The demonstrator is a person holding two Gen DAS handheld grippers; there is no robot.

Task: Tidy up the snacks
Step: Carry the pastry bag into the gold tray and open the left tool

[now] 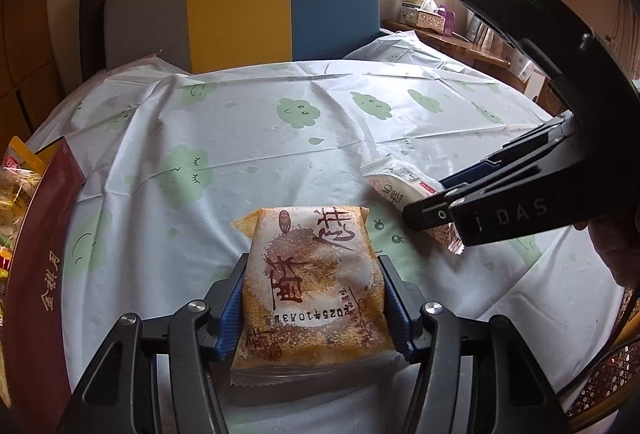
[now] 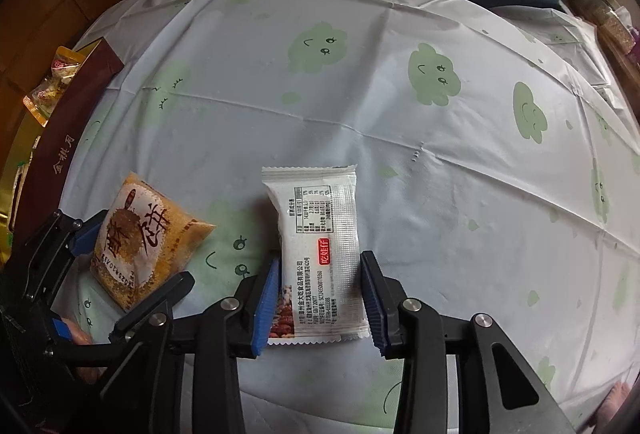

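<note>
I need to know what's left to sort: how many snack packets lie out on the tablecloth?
2. The orange packet sits between the left gripper's fingers; the white packet sits between the right gripper's. More snacks fill the red box at the table's edge.

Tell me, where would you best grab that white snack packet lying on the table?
Across its narrow middle, coming from above. The white snack packet lies flat on the tablecloth, long and slim, with crimped ends too thin to pinch. Its long sides are free, and the right tool already straddles them.
</note>
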